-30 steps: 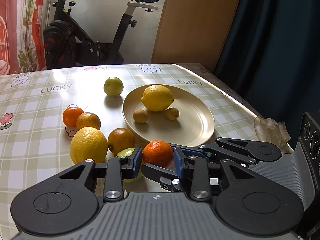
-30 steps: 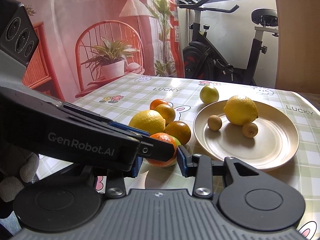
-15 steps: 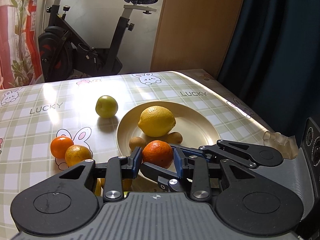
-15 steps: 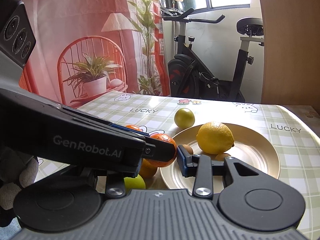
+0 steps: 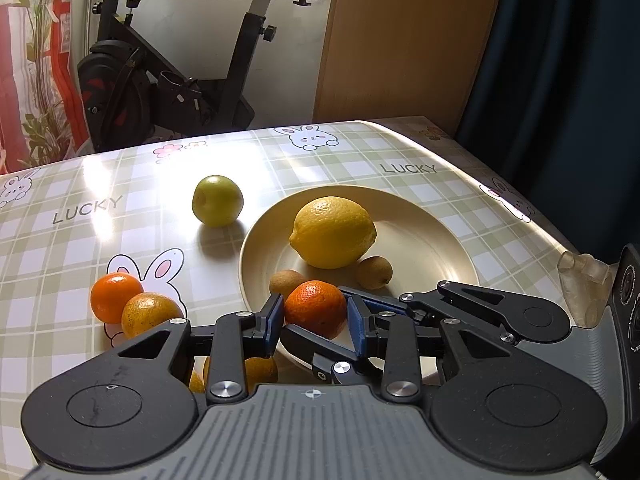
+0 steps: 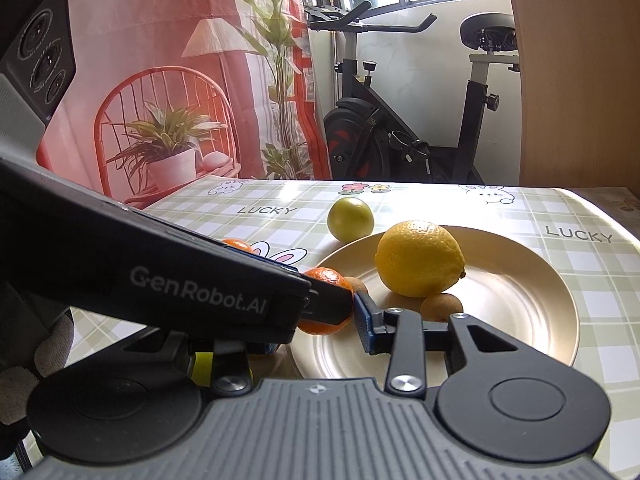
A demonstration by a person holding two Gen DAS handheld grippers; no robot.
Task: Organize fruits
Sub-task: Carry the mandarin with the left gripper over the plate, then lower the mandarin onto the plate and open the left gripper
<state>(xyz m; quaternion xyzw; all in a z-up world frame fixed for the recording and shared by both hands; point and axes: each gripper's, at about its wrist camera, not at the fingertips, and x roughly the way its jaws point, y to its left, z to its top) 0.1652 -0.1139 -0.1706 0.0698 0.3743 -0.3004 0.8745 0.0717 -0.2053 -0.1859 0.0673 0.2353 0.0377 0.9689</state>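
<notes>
On the plate: big yellow lemon (image 5: 333,232) plus two small brown fruits, sitting on the round beige plate (image 5: 440,240).
In hand: left tongs (image 5: 316,318) clamp a small orange mandarin (image 5: 315,310), hovering at the plate's 7 o'clock rim.
Right tongs (image 6: 316,322): look empty, can't tell open or closed.
Left on the counter: green apple (image 5: 217,200) at 10 o'clock, more oranges around 8.

- Plate (image 5: 440,236) on table (image 5: 60,248); lemon (image 5: 333,232) on it, two kiwis (image 5: 374,272) just before lemon.
- Apple (image 5: 217,200) behind-left of plate; two oranges (image 5: 116,297) left, touching.
</notes>
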